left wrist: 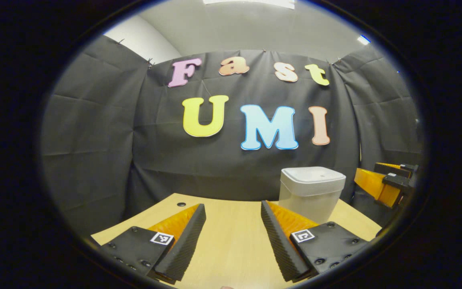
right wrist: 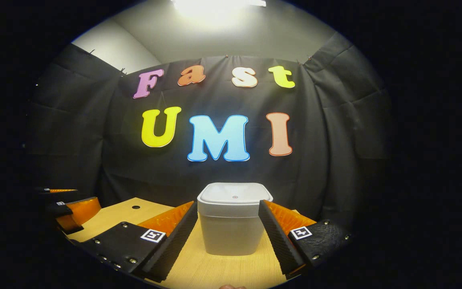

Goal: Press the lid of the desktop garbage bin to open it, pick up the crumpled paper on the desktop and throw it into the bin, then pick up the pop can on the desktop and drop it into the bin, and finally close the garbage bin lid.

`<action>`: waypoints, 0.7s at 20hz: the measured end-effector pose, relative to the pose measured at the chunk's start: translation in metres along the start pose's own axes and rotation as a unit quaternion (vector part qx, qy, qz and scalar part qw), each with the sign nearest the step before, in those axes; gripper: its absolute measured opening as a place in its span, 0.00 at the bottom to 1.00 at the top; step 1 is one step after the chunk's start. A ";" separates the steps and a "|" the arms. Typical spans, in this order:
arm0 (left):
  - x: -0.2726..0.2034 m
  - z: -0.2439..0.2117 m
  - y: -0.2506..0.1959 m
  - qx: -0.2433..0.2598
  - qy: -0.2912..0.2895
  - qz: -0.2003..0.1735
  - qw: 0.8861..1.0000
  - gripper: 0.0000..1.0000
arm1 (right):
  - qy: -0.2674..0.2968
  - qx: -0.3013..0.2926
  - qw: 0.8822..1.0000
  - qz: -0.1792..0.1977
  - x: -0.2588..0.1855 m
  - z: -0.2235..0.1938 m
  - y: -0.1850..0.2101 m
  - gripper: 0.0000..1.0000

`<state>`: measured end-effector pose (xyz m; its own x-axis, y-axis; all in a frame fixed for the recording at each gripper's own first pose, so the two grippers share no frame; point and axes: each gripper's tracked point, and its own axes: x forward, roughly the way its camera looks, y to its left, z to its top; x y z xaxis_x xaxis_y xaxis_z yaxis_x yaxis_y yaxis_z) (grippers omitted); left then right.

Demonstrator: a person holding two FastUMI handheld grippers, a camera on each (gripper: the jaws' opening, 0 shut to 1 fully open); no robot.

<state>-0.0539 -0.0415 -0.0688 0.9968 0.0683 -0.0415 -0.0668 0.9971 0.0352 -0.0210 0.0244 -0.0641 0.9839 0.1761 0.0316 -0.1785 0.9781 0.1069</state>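
**Both grippers open and empty; bin lid shut**

The wooden desktop (right wrist: 215,269) runs back to the black cloth wall (right wrist: 327,160) of the booth. A small round hole (right wrist: 136,207) sits in the desktop near its far left edge.

The desktop garbage bin (right wrist: 231,237), a pale rounded-square container, stands upright on the desktop close to the wall. Its lid (right wrist: 234,196) lies flat and closed, with a small mark at its centre. In the left gripper view the bin (left wrist: 311,200) stands to the right of centre, behind the right-hand finger.

Right gripper (right wrist: 227,235): jaws spread wide, nothing held. The bin appears between the two fingers, farther off, apart from both. In the left gripper view this gripper (left wrist: 387,182) is at the right edge, beside the bin.

Left gripper (left wrist: 233,237): jaws spread wide, nothing held, bare desktop between the fingers. In the right gripper view it (right wrist: 68,210) is at the far left, well apart from the bin.
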 end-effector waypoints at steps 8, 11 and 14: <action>-0.003 0.013 0.002 0.011 -0.013 -0.022 1.000 0.91 | 0.019 -0.012 1.000 0.008 -0.027 -0.017 0.025 0.97; -0.001 0.014 0.000 0.012 -0.011 -0.029 0.999 0.94 | 0.006 -0.009 1.000 0.002 -0.030 -0.009 0.027 0.97; 0.000 0.013 -0.003 0.015 -0.009 -0.039 0.999 0.91 | -0.004 -0.010 1.000 -0.005 -0.030 -0.006 0.029 0.97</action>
<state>-0.0529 -0.0450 -0.0561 0.9996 -0.0096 -0.0265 0.0113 0.9979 0.0633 -0.0559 0.0480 -0.0679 0.9853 0.1664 0.0380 -0.1692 0.9817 0.0873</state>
